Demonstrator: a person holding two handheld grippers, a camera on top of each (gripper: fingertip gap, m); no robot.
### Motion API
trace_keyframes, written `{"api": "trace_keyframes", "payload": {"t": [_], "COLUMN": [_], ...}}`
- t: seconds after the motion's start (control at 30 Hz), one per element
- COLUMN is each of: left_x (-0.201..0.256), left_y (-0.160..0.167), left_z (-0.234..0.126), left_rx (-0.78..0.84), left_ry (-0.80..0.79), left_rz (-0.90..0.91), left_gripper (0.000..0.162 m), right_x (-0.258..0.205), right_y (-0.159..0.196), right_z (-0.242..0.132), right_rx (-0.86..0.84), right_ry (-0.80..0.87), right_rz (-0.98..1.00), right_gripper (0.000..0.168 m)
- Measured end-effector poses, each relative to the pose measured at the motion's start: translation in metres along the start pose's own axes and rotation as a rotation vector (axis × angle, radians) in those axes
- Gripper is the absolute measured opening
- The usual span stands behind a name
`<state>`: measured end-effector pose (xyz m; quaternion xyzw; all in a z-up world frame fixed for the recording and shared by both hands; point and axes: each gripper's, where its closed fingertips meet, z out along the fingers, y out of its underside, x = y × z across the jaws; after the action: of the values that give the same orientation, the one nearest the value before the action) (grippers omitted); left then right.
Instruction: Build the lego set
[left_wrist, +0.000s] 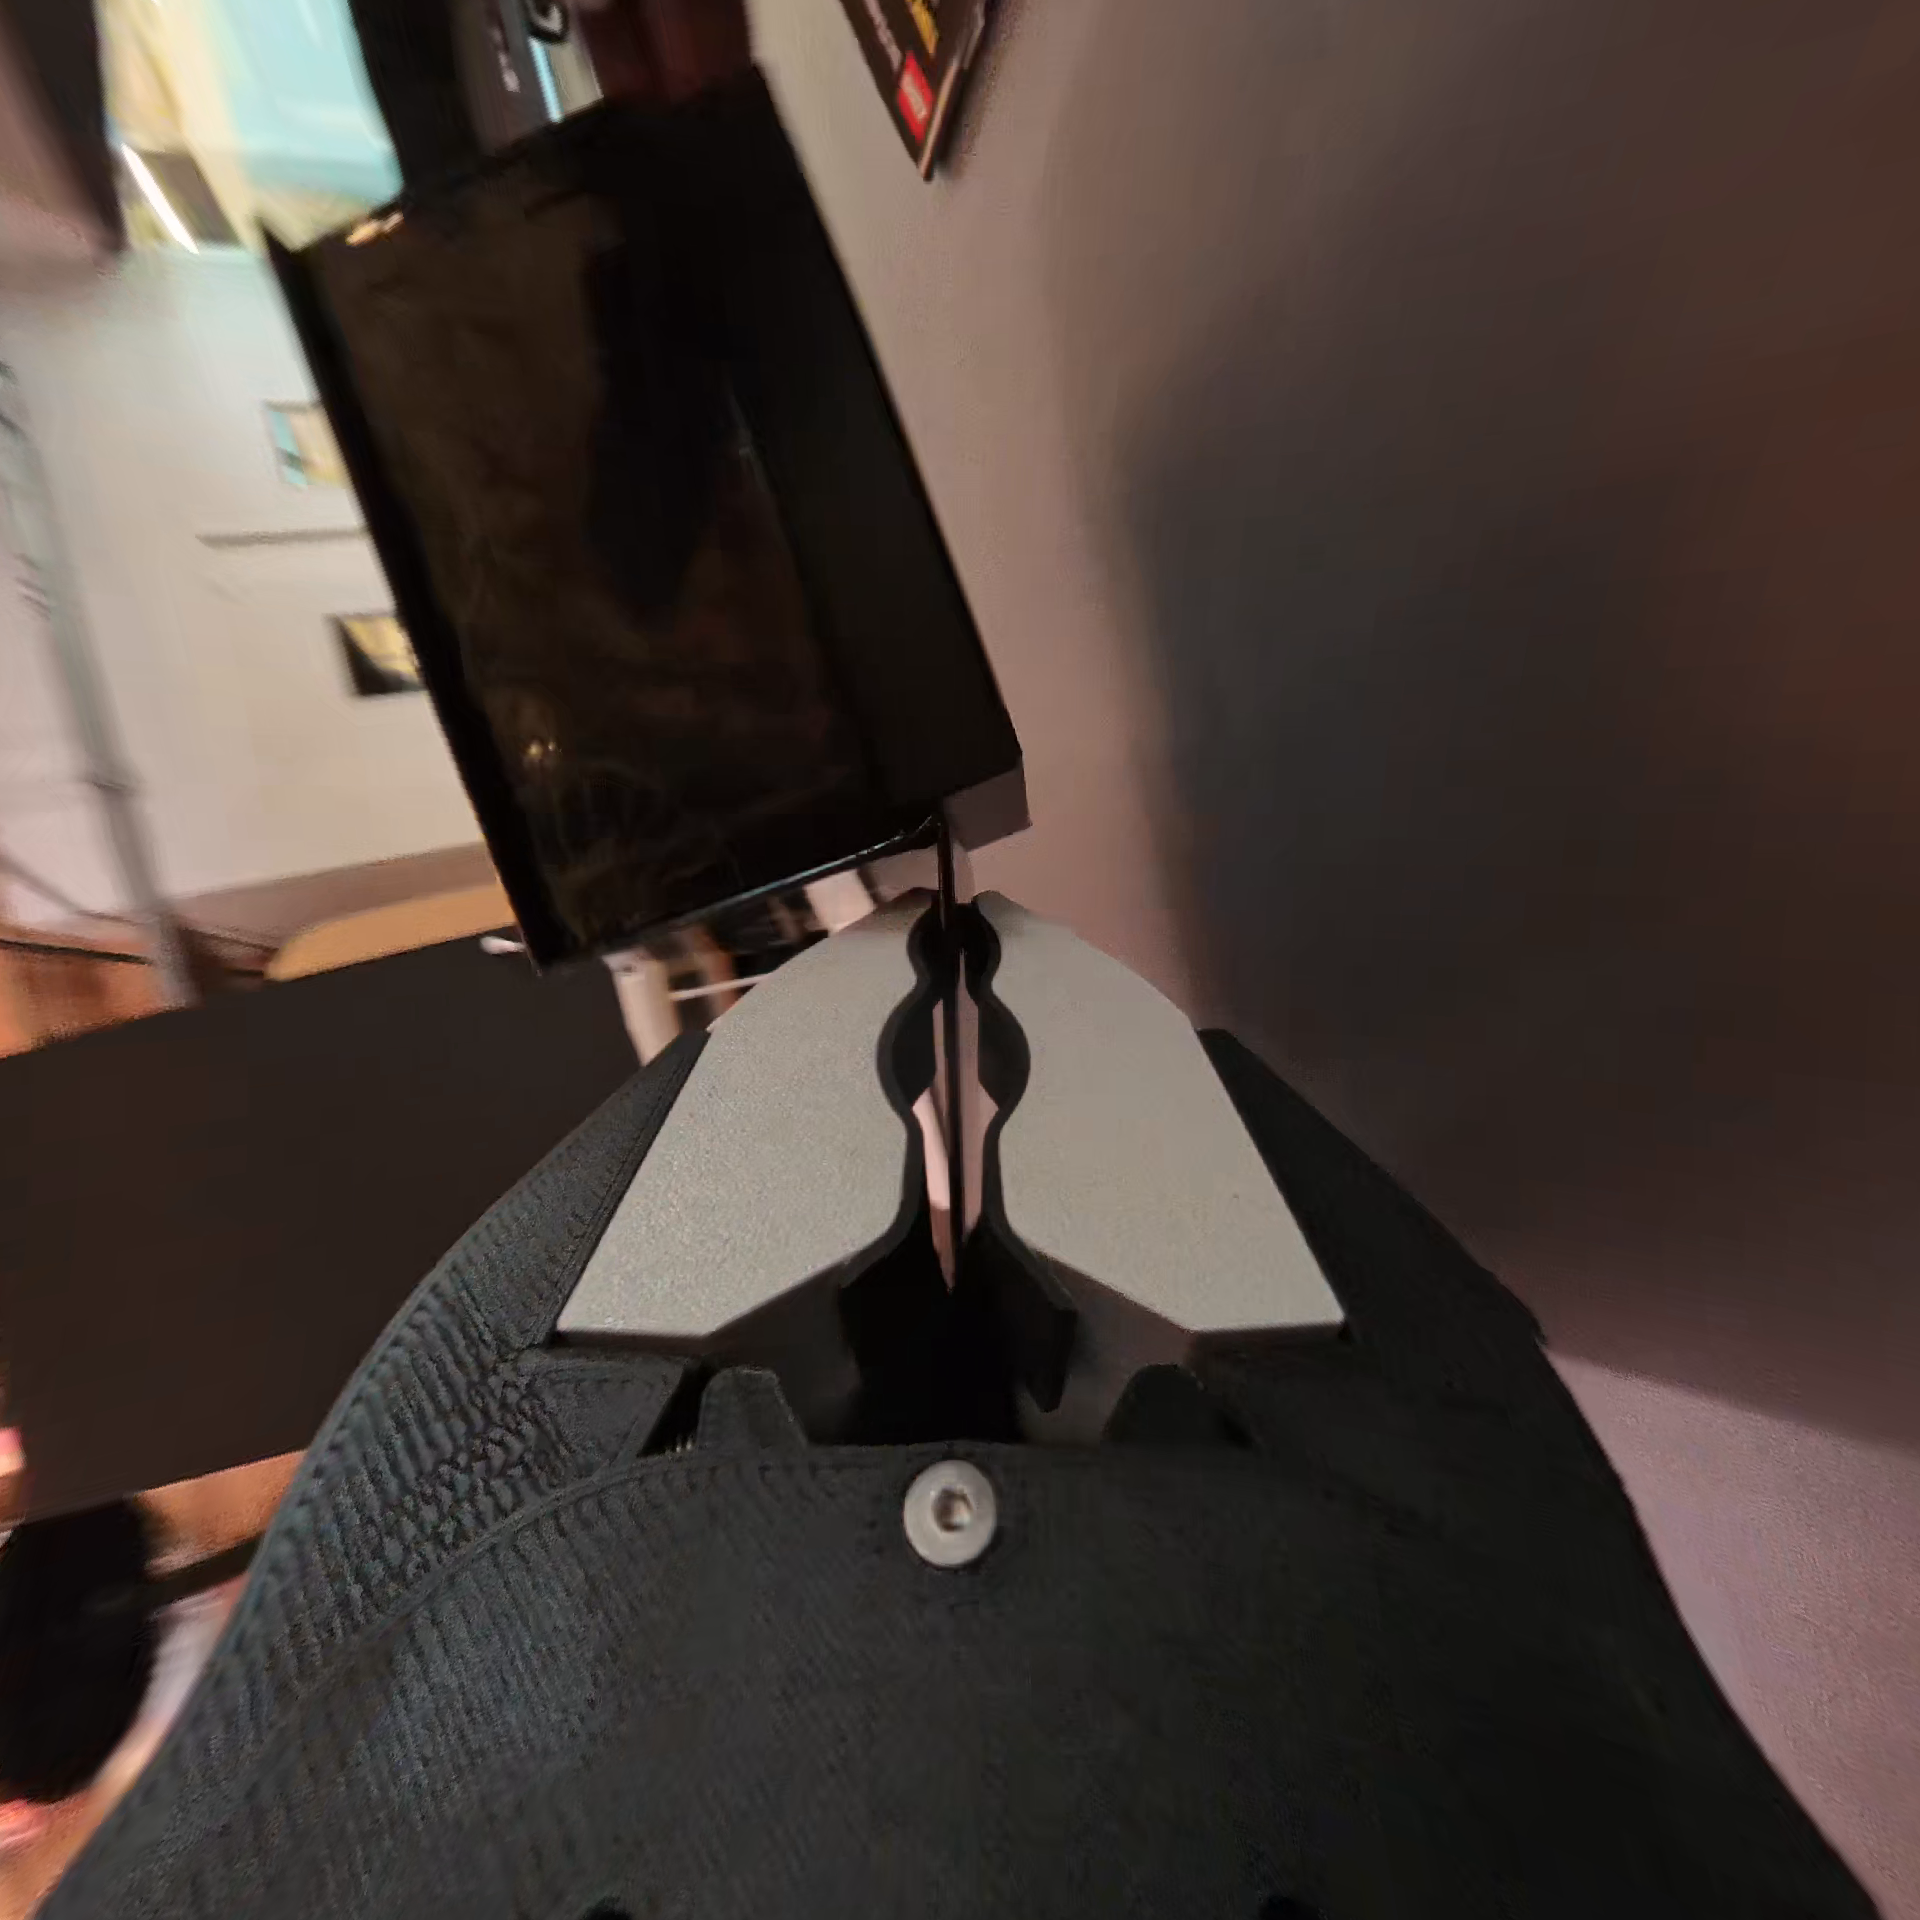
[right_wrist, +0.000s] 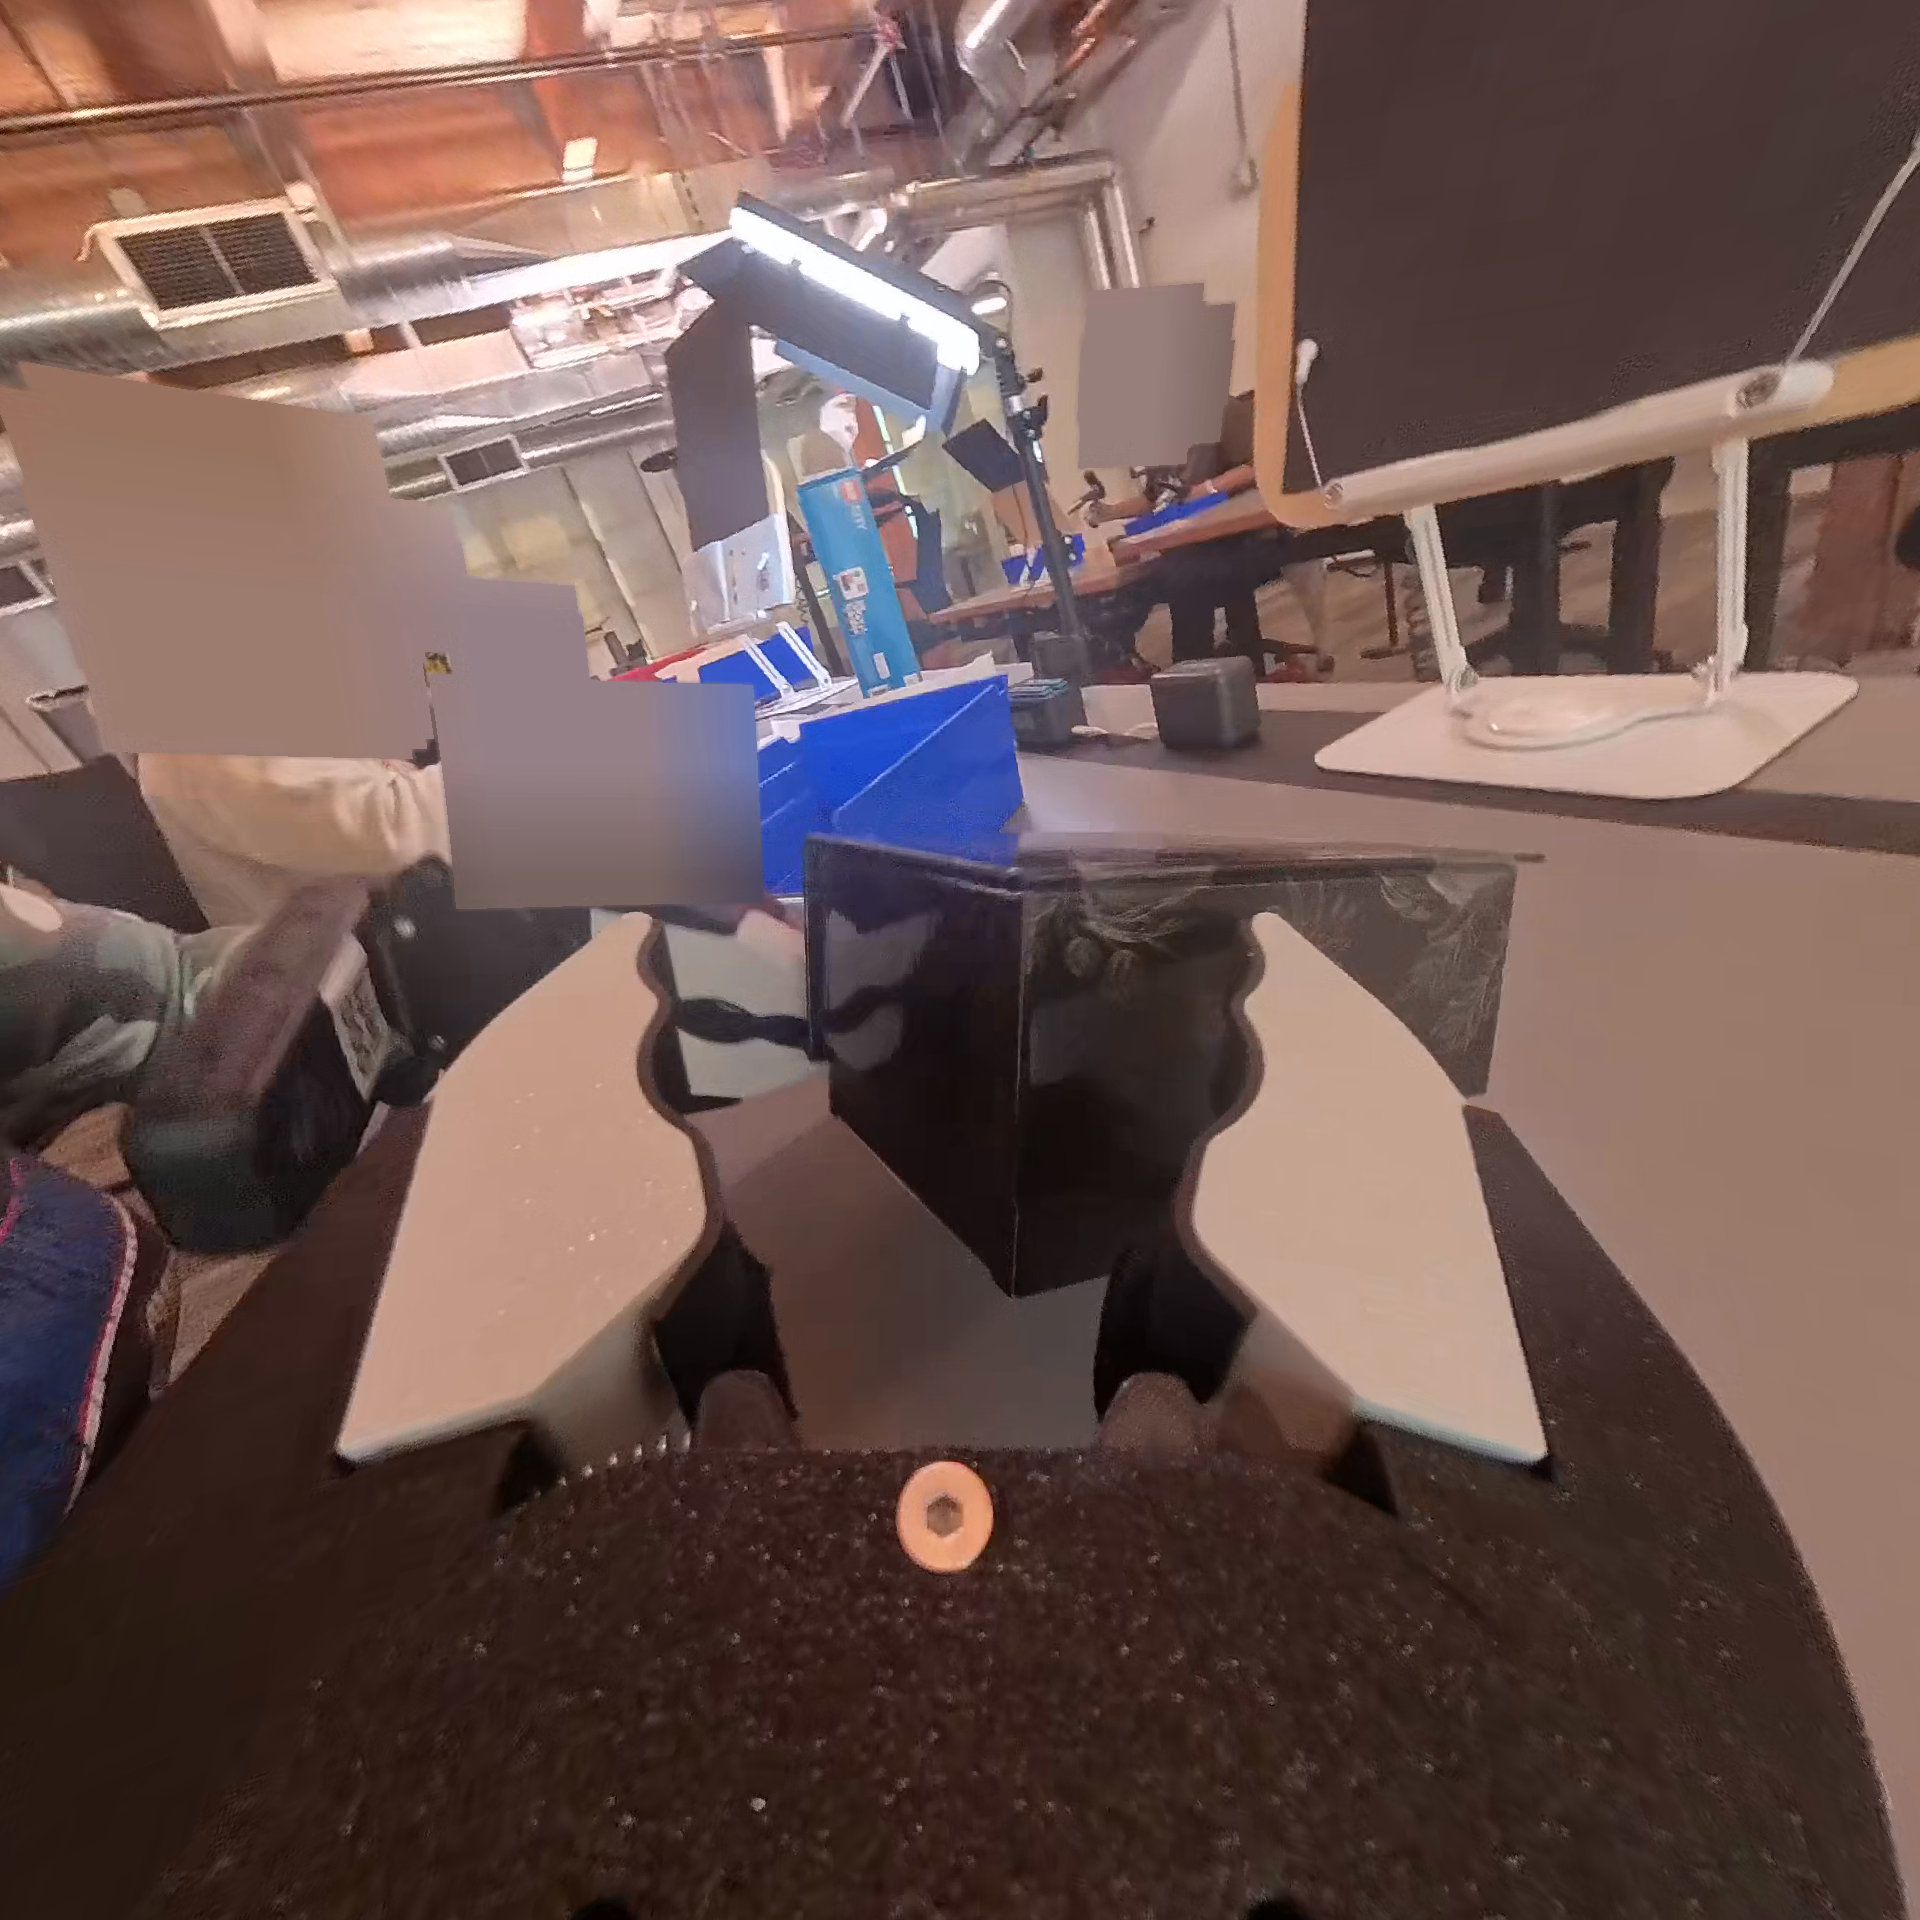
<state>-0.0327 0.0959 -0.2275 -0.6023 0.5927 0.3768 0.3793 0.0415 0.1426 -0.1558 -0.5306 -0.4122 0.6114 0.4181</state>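
The left hand-held gripper pinches a thin flap of the black lego box, which hangs tilted above the grey tabletop. The right hand-held gripper gapes wide around the box's near corner. Close on a firm wall before pulling, lest the flap tear.

Open-plan lab workspace, exposed ceiling ducts, studio light panel, blue bins, desks

Glossy black box tilted, flap pinched.
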Motion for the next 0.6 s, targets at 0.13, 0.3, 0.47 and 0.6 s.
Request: {"api": "trace_keyframes", "payload": {"t": [0.13, 0.3, 0.47, 0.6], "left_x": [0.011, 0.013, 0.006, -0.014], "left_y": [0.004, 0.014, 0.017, 0.023], "left_z": [0.009, 0.013, 0.013, 0.009], "left_rx": [-0.064, -0.101, -0.115, -0.139], "left_ry": [-0.094, -0.116, -0.182, -0.291], "left_rz": [0.173, 0.238, 0.321, 0.341], "left_gripper": [0.001, 0.002, 0.003, 0.002], "right_x": [0.004, 0.012, 0.009, 0.013], "right_y": [0.018, 0.035, 0.021, 0.022], "right_z": [-0.002, -0.004, -0.004, -0.004], "right_rx": [-0.137, -0.184, -0.096, -0.168], "right_ry": [0.023, 0.044, 0.022, 0.064], "right_rz": [-0.072, -0.062, -0.055, -0.13], "right_gripper": [0.1, 0.101, 0.096, 0.094]}}
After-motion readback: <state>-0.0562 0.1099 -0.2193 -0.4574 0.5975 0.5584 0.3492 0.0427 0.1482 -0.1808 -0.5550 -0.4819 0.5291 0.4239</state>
